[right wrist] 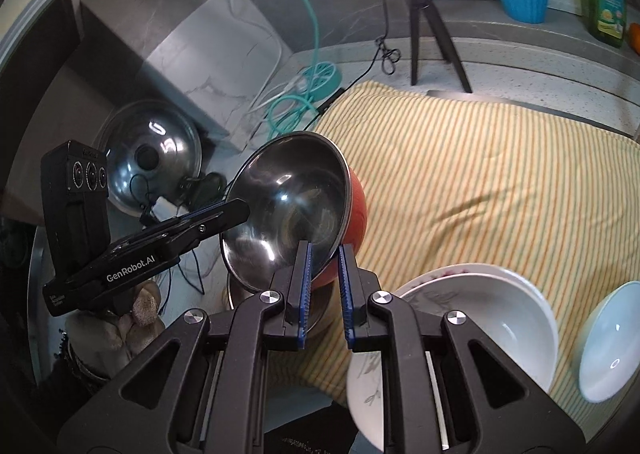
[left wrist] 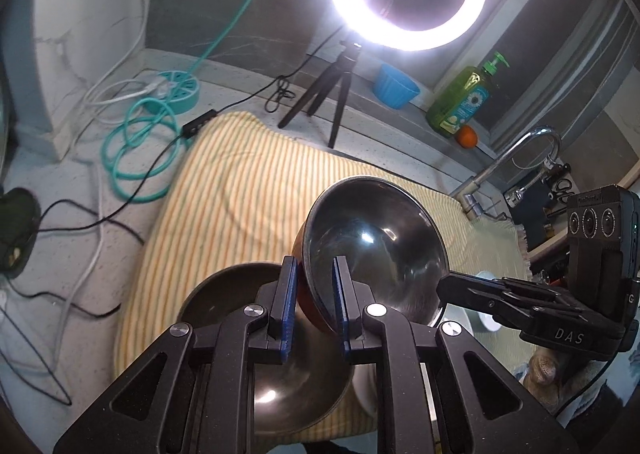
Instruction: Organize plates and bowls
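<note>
Left gripper [right wrist: 236,214] reads "GenRobot.AI".

Both wrist views look steeply down from close, sharing the metal bowl [left wrist: 376,242] and striped towel [left wrist: 248,174].

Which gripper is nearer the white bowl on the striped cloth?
Right. The right gripper grips the steel bowl's rim just beside the white bowl; the left gripper grips the far rim.

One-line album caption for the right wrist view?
Both grippers pinch a steel bowl above the striped cloth.
</note>
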{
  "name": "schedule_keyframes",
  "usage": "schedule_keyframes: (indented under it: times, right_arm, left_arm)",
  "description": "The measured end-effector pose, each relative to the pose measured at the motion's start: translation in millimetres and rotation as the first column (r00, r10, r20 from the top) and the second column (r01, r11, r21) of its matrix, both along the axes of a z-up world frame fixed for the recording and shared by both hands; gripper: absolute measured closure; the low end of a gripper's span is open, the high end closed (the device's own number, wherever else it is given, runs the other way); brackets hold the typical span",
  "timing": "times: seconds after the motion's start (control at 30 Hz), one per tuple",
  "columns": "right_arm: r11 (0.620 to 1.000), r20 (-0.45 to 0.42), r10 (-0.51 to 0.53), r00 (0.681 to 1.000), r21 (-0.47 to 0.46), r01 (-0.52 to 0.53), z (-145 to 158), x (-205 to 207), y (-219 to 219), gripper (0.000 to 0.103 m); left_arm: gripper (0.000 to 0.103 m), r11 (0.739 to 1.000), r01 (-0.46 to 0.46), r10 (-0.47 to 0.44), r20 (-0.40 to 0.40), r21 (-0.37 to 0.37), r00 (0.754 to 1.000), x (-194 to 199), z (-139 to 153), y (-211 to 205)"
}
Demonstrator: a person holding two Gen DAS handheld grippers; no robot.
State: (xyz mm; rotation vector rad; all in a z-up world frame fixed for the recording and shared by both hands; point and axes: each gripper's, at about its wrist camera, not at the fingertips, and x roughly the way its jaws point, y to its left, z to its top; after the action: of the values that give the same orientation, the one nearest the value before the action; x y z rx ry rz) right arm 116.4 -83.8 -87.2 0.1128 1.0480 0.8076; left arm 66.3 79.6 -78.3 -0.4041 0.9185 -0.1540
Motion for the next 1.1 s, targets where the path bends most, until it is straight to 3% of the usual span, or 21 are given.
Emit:
schedule_keyframes:
  times: [0.33,0.67,1.1]
  right_arm:
    - [0.995,-0.039,0.075,0.996,-0.063,-0.077,-27,-12,34,0.089]
    - [0.984,-0.079,0.093,0.993,-0.145,-0.104,-59,-13,51,0.089]
    - [0.976,-0.075,0.100,0.992,-0.188,-0.113,-63,-13,60,0.089]
  left_arm:
    - [0.088,0.999,-0.052,0.052,-0.065,0.010,0.996,-31,-25,22]
    - [0.088,0.998,-0.047,0.051,-0.122,0.034,0.991,-38,-46,25]
    - [0.088,0.997,-0.026,0.036,-0.165,0.067,0.986,-36,-59,24]
